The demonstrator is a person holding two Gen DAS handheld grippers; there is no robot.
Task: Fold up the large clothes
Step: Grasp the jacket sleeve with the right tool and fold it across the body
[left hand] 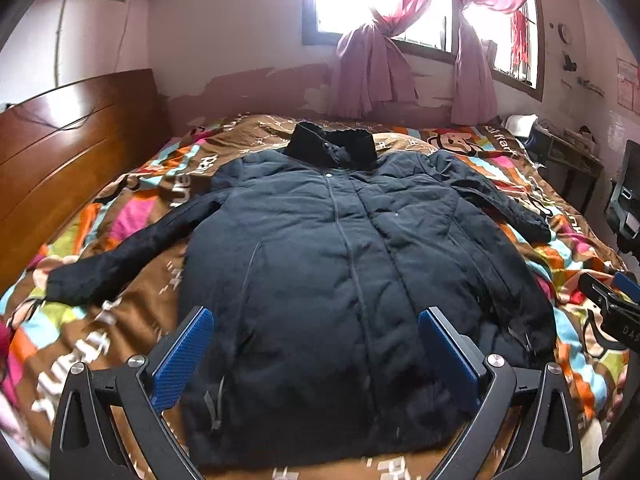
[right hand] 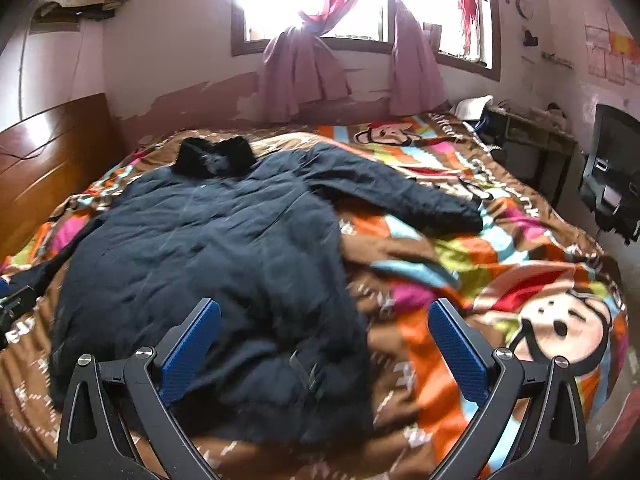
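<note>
A long dark navy padded coat (left hand: 340, 264) lies front up and spread flat on the bed, its black furry collar (left hand: 332, 148) at the far end and both sleeves out to the sides. My left gripper (left hand: 316, 356) is open above the coat's hem, blue pads wide apart, holding nothing. In the right wrist view the coat (right hand: 208, 264) fills the left half. My right gripper (right hand: 324, 356) is open over the coat's lower right corner and its right sleeve (right hand: 400, 196) stretches away ahead. The right gripper (left hand: 612, 304) also shows at the left view's right edge.
A colourful cartoon-print blanket (right hand: 480, 280) covers the bed. A wooden headboard (left hand: 68, 148) stands on the left. Behind the bed is a wall with a window and tied pink curtains (left hand: 372, 72). A cluttered desk (right hand: 532, 136) and a dark chair (right hand: 612, 172) stand to the right.
</note>
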